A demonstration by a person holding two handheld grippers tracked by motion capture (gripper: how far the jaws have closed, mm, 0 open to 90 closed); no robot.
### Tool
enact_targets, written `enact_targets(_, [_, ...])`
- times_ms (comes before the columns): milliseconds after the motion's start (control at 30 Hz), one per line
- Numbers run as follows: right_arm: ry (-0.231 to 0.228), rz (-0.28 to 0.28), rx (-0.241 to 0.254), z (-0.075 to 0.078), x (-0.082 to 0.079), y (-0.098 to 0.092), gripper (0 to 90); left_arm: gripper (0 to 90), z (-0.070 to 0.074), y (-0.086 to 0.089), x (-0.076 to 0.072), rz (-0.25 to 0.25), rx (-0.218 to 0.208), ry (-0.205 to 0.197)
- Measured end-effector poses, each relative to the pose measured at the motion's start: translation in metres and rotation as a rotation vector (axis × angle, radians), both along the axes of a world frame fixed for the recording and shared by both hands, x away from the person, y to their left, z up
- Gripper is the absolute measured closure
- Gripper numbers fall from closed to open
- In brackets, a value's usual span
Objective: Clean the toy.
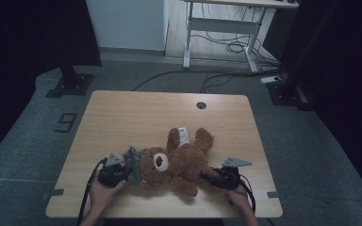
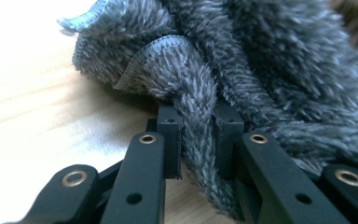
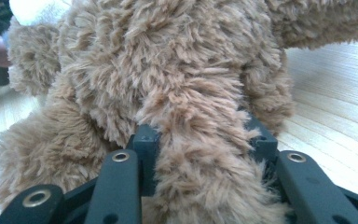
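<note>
The light wooden table (image 1: pixel 122 113) carried a brown teddy bear (image 1: pixel 179 162) lying on its back near the front edge, head toward the person's left and legs pointing away and to the right. A grey fleece cloth (image 1: pixel 132 165), perhaps a small garment, sat bunched against the bear's head.

The right gripper (image 1: pixel 215 179) had its jaws clamped around a plush limb, the brown fur bulging out between them in the right gripper view. The left gripper (image 1: pixel 122 170) pinched a fold of the cloth (image 2: pixel 200 121) tightly, jaws nearly together on it.

The step in hand looked like dressing or wrapping the bear: one gripper steadying the toy, the other bringing the cloth to its head. The next move probably called for drawing the cloth over the head while the bear was kept from sliding.
</note>
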State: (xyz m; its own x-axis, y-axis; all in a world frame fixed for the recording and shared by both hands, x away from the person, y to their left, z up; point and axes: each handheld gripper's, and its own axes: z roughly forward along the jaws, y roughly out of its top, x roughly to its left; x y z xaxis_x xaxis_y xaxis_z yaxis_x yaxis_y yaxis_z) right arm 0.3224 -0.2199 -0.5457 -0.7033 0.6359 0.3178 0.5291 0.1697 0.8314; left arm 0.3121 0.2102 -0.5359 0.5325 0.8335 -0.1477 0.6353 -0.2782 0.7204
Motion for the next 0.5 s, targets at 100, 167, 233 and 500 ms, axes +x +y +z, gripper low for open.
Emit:
enact_targets(100, [0.001, 0.001, 0.000, 0.000, 0.000, 0.000, 58.7, 77.2, 0.003, 0.001, 0.000, 0.005, -0.008, -0.017])
enact_targets(167, [0.002, 0.000, 0.003, 0.000, 0.000, -0.001, 58.7, 77.1, 0.012, 0.003, 0.000, 0.010, -0.015, -0.042])
enact_targets(233, [0.003, 0.000, 0.004, 0.000, 0.001, -0.001, 58.7, 76.9, 0.025, 0.004, 0.000, 0.017, -0.039, -0.081])
enact_targets(500, [0.002, -0.003, 0.002, 0.000, 0.000, -0.001, 58.7, 76.0, 0.086, -0.019, 0.005, -0.026, -0.106, -0.236])
